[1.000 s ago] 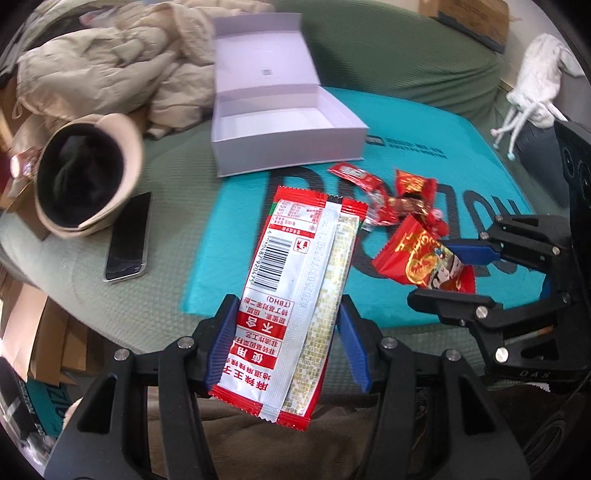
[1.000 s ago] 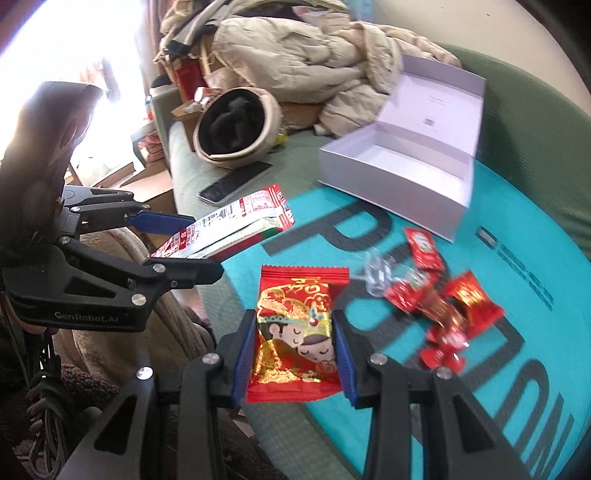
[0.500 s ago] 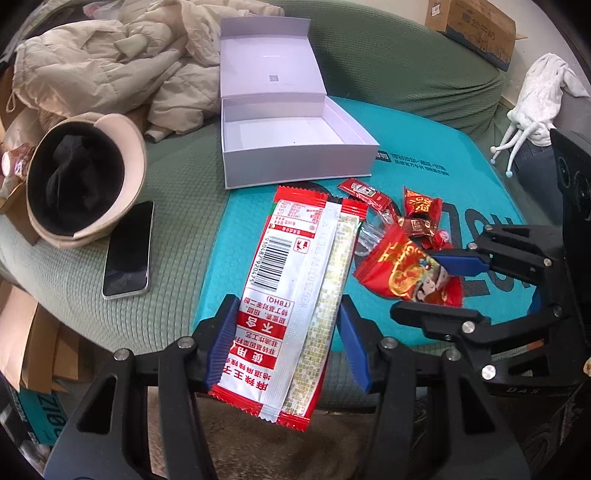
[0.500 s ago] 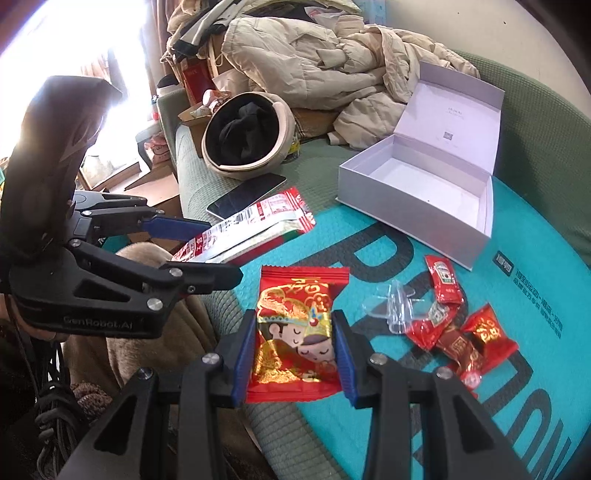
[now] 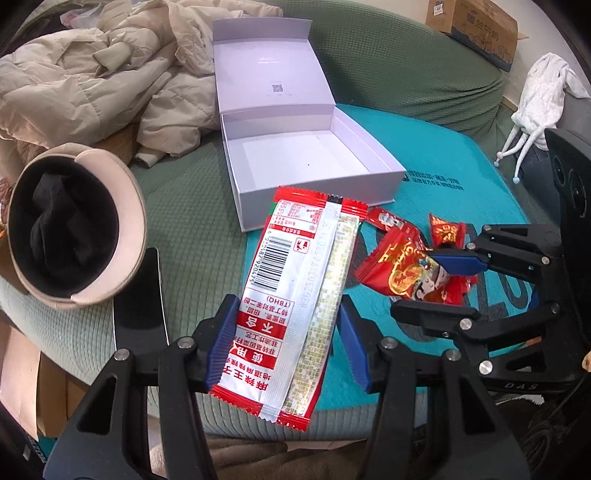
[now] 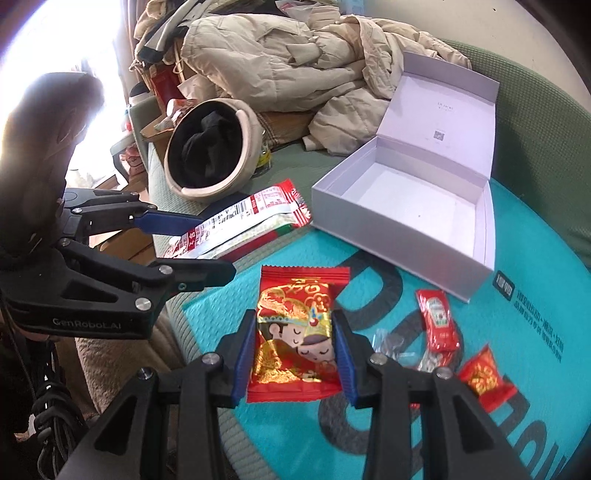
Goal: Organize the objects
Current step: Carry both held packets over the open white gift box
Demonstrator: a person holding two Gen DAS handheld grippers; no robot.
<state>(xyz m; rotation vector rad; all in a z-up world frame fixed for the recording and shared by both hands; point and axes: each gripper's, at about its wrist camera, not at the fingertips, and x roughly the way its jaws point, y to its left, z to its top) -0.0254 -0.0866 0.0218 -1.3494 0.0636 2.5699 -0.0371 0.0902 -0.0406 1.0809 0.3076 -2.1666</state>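
Left gripper [image 5: 286, 343], carrying the long red-and-white packet [image 5: 295, 295]: moved from the sofa's front edge toward the open white box [image 5: 314, 192]; packet tip now overlaps its front wall. Right gripper [image 6: 295, 354], carrying the red-and-gold snack bag [image 6: 299, 332]: likewise advanced, box nearer.

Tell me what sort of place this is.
Probably a lived-in home living room: a green-covered sofa, a beige puffer jacket heaped on it, a phone on the cushion, and a cardboard box behind.

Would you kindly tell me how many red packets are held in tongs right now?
2: the long snack packet in the left tongs, and the square candy packet in the right tongs.
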